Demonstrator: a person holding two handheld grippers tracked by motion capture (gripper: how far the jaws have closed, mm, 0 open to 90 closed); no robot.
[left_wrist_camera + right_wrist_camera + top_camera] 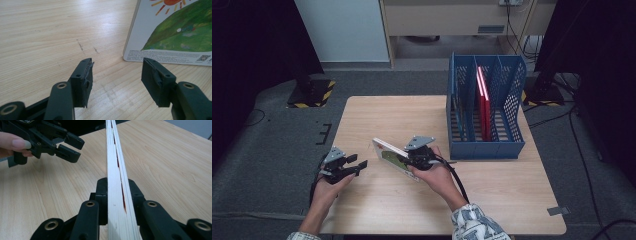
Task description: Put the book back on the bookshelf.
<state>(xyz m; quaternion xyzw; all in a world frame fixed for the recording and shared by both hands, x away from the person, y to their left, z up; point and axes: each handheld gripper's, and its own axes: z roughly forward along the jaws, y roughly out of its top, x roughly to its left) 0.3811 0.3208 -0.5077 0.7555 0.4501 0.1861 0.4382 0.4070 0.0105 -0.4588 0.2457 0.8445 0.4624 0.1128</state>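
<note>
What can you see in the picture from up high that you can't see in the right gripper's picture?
From up high: the blue file rack with a red book standing in it, the person's patterned sleeve and the grey floor.

In the right gripper view: the book's page edges seen end-on, with a red gap between the thick pages.

Both show: the picture book clamped in the right gripper, the open left gripper nearby, and the wooden table.

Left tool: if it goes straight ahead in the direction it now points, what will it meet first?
Probably the picture book. The left tool is open, and the book's lower corner stands just ahead, held on edge by the right tool. Depth is unclear; it could slip past the corner over bare table.
</note>
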